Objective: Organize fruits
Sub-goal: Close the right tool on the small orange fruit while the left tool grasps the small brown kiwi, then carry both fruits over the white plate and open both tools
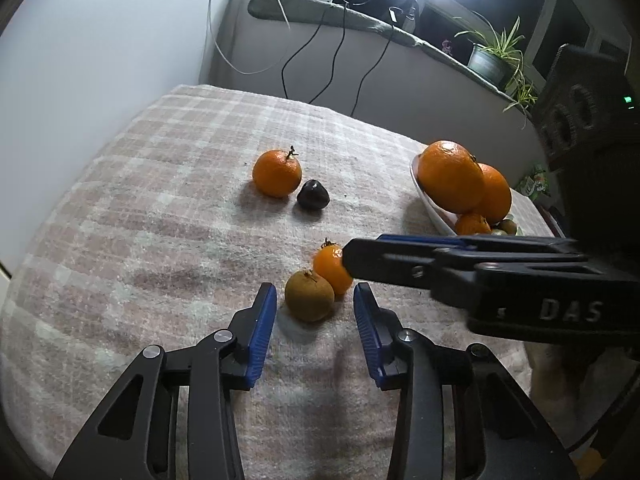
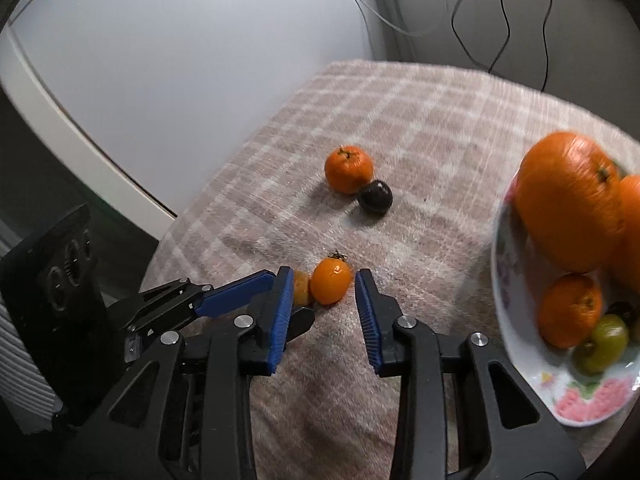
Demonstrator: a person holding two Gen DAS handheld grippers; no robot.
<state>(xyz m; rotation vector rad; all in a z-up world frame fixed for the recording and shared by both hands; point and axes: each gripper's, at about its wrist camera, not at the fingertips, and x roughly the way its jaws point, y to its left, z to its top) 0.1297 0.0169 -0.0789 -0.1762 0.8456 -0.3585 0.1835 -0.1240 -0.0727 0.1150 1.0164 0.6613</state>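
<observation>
Plaid-clothed counter (image 1: 160, 208), pale pink and cream, carrying everything. On its right edge, a floral fruit plate (image 2: 520, 360), the landmark here, already heaped: two big oranges (image 2: 568, 200), a small mandarin (image 2: 570, 308), greenish tomatoes (image 2: 606, 340).

Well left of the plate and toward the far wall, a loose mandarin (image 1: 277, 173) with a dark plum-like fruit (image 1: 313, 196) touching or just beside it.

Nearer, left of the plate's near end, a brown kiwi-like fruit (image 1: 309, 296) and a small orange cherry tomato (image 2: 330, 282), stem up, pressed together.

Left gripper (image 1: 315, 322) low over the cloth, jaws wide, blue pads flanking the brown fruit without touching. Right gripper (image 2: 322, 312) coming across from the plate side, jaws wide too, pads either side of the cherry tomato, nothing held.

Likely step: a double pick, one fruit each, bound for the plate.

Risks, as judged:
- Two tools crowding one touching pair; right gripper's near finger wedged between fruits or against the left tool, knocking one round fruit away across the cloth.
- Too firm a squeeze splitting the soft tomato.
- Plate already piled high; an added fruit dislodging an orange over the rim.
</observation>
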